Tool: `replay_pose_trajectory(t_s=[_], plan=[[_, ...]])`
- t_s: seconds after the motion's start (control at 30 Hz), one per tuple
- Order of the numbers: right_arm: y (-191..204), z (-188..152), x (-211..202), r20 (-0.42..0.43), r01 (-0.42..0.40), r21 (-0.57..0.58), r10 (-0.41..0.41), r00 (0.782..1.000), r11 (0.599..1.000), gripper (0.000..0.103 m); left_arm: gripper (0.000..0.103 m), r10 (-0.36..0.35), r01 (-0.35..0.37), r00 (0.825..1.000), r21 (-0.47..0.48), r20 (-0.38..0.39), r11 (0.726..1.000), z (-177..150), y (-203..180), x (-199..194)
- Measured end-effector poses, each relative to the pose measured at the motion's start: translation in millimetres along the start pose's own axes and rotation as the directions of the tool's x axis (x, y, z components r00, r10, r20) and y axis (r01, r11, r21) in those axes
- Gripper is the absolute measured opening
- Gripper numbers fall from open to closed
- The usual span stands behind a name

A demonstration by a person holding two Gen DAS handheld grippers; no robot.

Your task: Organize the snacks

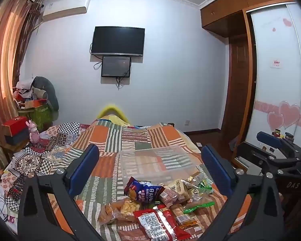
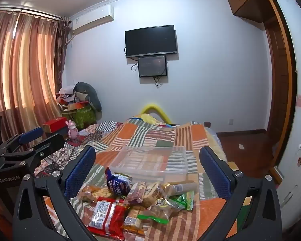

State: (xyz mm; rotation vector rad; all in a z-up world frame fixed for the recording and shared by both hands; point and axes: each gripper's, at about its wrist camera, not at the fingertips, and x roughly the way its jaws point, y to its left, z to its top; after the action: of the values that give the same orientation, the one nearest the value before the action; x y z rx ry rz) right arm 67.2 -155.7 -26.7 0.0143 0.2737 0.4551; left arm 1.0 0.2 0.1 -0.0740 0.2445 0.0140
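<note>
Two grippers hover side by side over the near end of a bed (image 1: 130, 138) spread with a striped patchwork quilt. The left gripper (image 1: 150, 168) has its blue-padded jaws as wide apart as they go, with nothing between them; the right gripper (image 2: 147, 166) stands the same, empty.

One clear plastic bin (image 2: 150, 160) sits on the quilt in the middle of the bed's width, its long axis running across the bed, open top up, with no snacks in it.

Just in front of it, toward the bed's near edge, lies one loose pile of snack packets (image 2: 134, 200), roughly a dozen; overlaps prevent an exact count. Among them: one blue bag (image 2: 118, 182), standing crumpled at the pile's far left; one red packet (image 2: 106, 217), lying flat at the near side, its long axis running toward the near edge; one clear bag of pale crackers (image 2: 96, 192) at the left; and a few green-edged packets (image 2: 182, 199) on the right.

Bare quilt lies open on both sides of the pile and beyond the bin. The bed's right edge drops to a wooden floor (image 2: 246, 146); clutter crowds its left side.
</note>
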Motion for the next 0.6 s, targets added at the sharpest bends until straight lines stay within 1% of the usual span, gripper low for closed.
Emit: replay_pose_trajectory(t_s=[0.1,0.2,0.6], plan=[[-0.1,-0.1,-0.4,0.004,-0.001,0.000,0.001,1.000,1.000,0.103,0.103,0.004,-0.004,1.000,-0.001,0.000,1.000,1.2,1.6,2.6],[-0.1,-0.1,-0.2,0.004,0.000,0.001,0.000,1.000,1.000,0.103,0.103,0.002,-0.003,1.000,0.007,0.012,1.000,-4.5,-4.1,0.8],[-0.7,0.1,-0.5,0.006,0.000,0.006,0.000,1.000,1.000,0.103,0.103,0.001,-0.001,1.000,-0.001,0.009,1.000,-7.3,0.8,5.0]])
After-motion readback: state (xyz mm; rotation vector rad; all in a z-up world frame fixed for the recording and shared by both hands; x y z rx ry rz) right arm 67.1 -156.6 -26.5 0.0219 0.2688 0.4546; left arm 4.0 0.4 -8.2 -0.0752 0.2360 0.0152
